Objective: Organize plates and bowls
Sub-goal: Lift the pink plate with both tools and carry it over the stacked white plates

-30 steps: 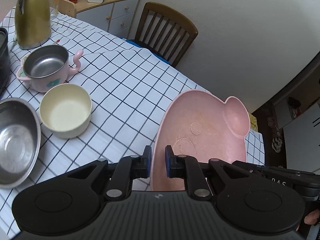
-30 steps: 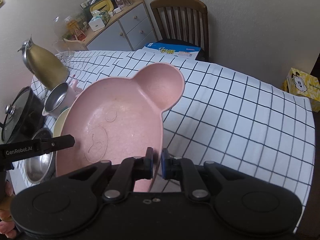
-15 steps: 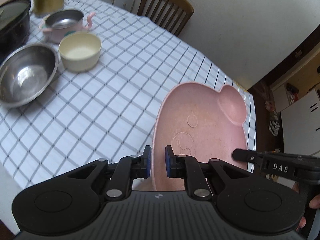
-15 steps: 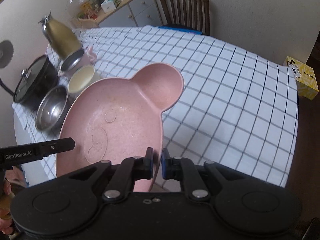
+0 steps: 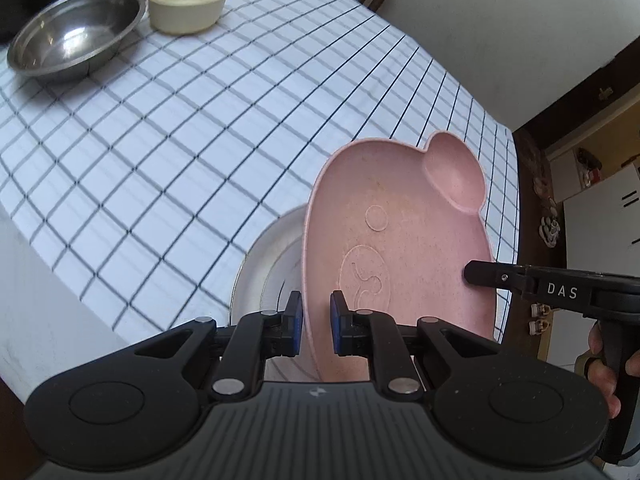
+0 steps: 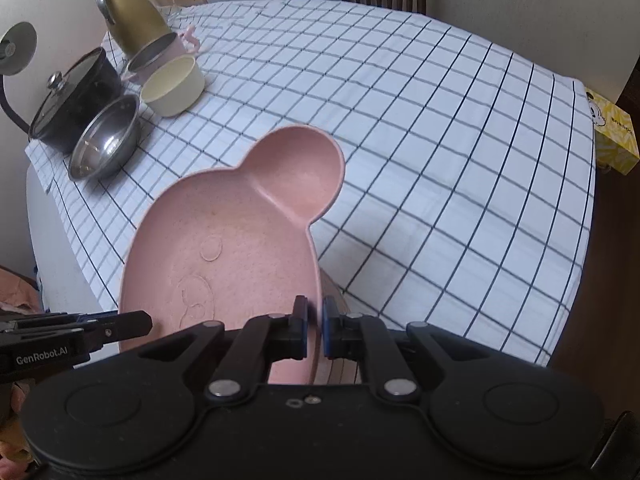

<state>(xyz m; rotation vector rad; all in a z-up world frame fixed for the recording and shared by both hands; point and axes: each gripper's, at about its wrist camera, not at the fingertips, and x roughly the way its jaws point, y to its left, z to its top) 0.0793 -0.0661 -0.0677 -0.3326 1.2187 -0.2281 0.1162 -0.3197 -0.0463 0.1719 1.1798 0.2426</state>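
Left wrist view: left claw pinches the near left rim of one pink bear-shaped plate, blue pads either side of the rim, narrow gap. Plate is tilted, off the desk, which has a white grid-check cloth. Plate holds nothing; embossed face on its floor, one round ear compartment at the far right, also bare. Right claw reaches in from the right of the plate, its tip touching the plate's right rim; the arm reads "DAS". One white plate shows under the pink plate's left edge; whether they touch, cannot tell. Well apart, far left of the pink plate: one steel bowl, nothing in it, and just beside it one cream bowl, nothing in it.

Right wrist view: right claw clamps the near right rim of the pink plate, pads nearly together on it. Left claw comes in at the plate's left rim, its arm marked "GenRobot.AI". Far left of the plate, grouped: steel bowl, cream bowl, one pink steel-lined cup, one black lidded pot, one gold jug. Pot contents hidden by the lid. One yellow box sits past the desk's right edge, print too small to read.
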